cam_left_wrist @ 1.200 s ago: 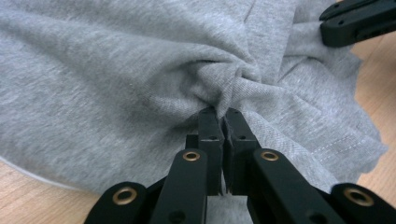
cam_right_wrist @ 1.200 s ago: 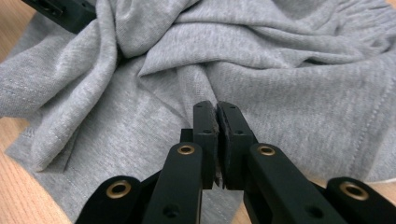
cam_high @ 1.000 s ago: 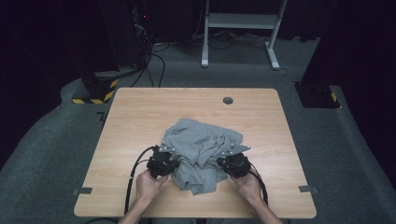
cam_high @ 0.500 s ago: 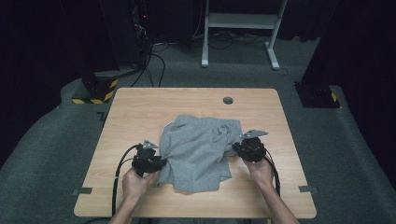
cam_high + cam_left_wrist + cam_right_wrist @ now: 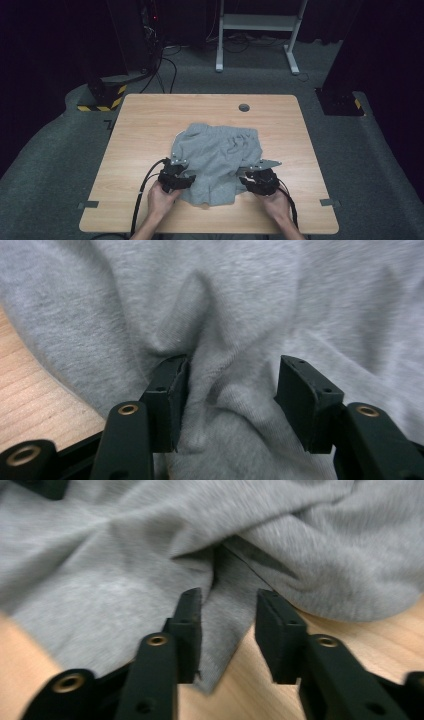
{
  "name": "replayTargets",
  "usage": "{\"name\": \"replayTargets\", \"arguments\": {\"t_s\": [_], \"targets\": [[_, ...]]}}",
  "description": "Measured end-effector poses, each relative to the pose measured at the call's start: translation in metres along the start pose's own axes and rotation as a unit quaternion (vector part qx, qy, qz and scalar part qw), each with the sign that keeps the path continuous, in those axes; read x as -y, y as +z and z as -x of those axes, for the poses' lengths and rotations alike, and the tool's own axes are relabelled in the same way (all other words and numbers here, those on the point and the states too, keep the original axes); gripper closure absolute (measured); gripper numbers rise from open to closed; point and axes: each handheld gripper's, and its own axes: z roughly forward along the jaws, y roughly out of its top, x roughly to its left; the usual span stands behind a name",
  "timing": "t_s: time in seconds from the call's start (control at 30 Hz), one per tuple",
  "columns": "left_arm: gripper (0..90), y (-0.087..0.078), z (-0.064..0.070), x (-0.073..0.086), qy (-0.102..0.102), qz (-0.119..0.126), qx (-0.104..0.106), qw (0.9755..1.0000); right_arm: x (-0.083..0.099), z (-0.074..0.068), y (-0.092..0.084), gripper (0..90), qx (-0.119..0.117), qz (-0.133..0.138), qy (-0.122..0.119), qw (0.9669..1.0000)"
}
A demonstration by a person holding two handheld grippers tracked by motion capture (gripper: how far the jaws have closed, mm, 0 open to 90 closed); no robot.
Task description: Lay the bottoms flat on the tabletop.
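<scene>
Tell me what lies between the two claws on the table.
In the high view, the grey garment spans the whole stretch between the left claw and the right claw, crumpled on the wooden table.

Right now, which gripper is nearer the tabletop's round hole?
Right. In the high view the right gripper lies almost straight below the round hole; the left gripper lies below and far left.
</scene>
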Motion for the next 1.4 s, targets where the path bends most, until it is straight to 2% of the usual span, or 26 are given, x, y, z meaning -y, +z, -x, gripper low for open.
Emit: {"name": "replayTargets", "arguments": {"t_s": [0.1, 0.13, 0.23, 0.3, 0.37, 0.4, 0.47, 0.63, 0.77, 0.87, 0.93, 1.03, 1.13, 1.17, 1.23, 1.3, 1.37, 1.4], "targets": [[47.9, 0.005, 0.000, 0.000, 0.005, -0.005, -0.006, 1.0000, -0.002, 0.003, 0.010, 59.8, 0.004, -0.005, 0.012, 0.9999], [48.0, 0.006, 0.001, 0.000, 0.008, -0.004, -0.009, 0.9999, -0.003, 0.003, 0.012, 62.8, 0.005, -0.009, 0.010, 0.9999], [48.0, 0.007, 0.001, -0.001, 0.013, -0.004, -0.013, 0.9998, -0.003, -0.002, 0.018, 75.4, 0.017, -0.030, -0.018, 0.9992], [47.9, 0.008, 0.002, -0.001, 0.014, -0.003, -0.018, 0.9997, -0.003, -0.002, 0.017, 83.9, 0.008, -0.038, -0.020, 0.9991], [47.5, 0.009, 0.003, -0.001, 0.019, -0.003, -0.021, 0.9996, -0.003, -0.004, 0.015, 87.7, 0.009, -0.049, -0.014, 0.9987], [47.1, 0.009, 0.003, -0.001, 0.019, -0.002, -0.020, 0.9996, -0.003, -0.006, 0.013, 88.2, 0.015, -0.055, -0.024, 0.9981], [46.7, 0.009, 0.004, 0.000, 0.018, 0.002, -0.023, 0.9996, -0.002, -0.009, 0.010, 88.6, 0.019, -0.063, -0.026, 0.9975], [45.7, 0.009, 0.003, 0.002, 0.025, 0.007, -0.019, 0.9995, 0.006, -0.015, 0.001, 88.7, 0.020, -0.056, -0.003, 0.9982], [45.7, 0.009, 0.002, 0.004, 0.032, 0.018, -0.015, 0.9992, 0.005, -0.009, -0.004, 88.7, 0.014, -0.053, -0.015, 0.9984], [47.3, 0.011, -0.002, 0.005, 0.046, 0.032, -0.007, 0.9984, 0.003, 0.001, -0.007, 88.8, 0.012, -0.054, -0.047, 0.9974], [51.6, 0.011, -0.003, 0.004, 0.039, 0.030, -0.008, 0.9988, 0.004, 0.007, -0.007, 88.8, 0.006, -0.062, -0.046, 0.9970], [53.7, 0.010, 0.000, 0.007, 0.031, 0.038, -0.014, 0.9987, 0.009, 0.004, -0.016, 88.8, 0.007, -0.042, -0.047, 0.9980], [53.5, 0.010, -0.002, 0.010, 0.034, 0.046, -0.008, 0.9983, 0.013, 0.005, -0.021, 88.7, 0.027, -0.046, -0.061, 0.9967], [51.8, 0.011, -0.003, 0.009, 0.040, 0.046, -0.006, 0.9981, 0.014, 0.009, -0.021, 88.7, 0.029, -0.045, -0.055, 0.9970], [48.9, 0.012, -0.004, 0.007, 0.034, 0.044, -0.003, 0.9985, 0.017, 0.020, -0.021, 88.7, 0.037, -0.042, -0.032, 0.9979], [47.8, 0.012, -0.002, 0.008, 0.038, 0.046, -0.012, 0.9982, 0.020, 0.029, -0.020, 88.6, 0.040, -0.042, -0.008, 0.9983], [45.4, 0.014, 0.001, 0.010, 0.037, 0.057, -0.021, 0.9974, 0.020, 0.031, -0.019, 87.1, 0.046, -0.048, -0.002, 0.9977], [44.6, 0.014, 0.002, 0.012, 0.035, 0.063, -0.024, 0.9971, 0.019, 0.031, -0.018, 80.9, 0.053, -0.046, -0.008, 0.9975]]}}
